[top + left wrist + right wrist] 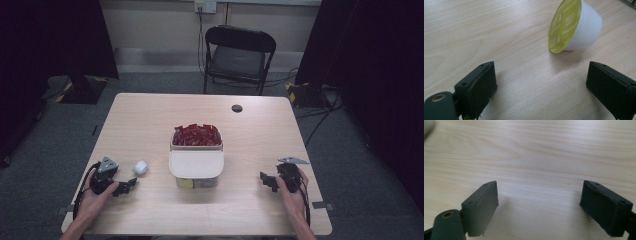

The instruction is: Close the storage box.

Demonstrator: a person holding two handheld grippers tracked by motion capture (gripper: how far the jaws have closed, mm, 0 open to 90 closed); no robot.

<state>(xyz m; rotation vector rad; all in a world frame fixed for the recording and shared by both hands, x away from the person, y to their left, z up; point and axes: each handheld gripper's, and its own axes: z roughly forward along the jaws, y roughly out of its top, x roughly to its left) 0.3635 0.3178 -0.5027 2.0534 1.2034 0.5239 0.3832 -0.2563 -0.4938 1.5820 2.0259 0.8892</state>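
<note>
The coffee capsule (574,27) lies on its side on the table (150,120), just ahead of the left gripper (126,186), whose jaws stand apart. Its yellow foil lid faces the left gripper view. The box (196,170) holds red packets (196,135) behind a cream lid. The right gripper (540,207) has its jaws apart over bare wood.

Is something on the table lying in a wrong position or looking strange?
Yes. A white coffee capsule lies tipped on its side on the table, apart from the container, just ahead of the left gripper. Its yellow foil lid faces sideways.
</note>
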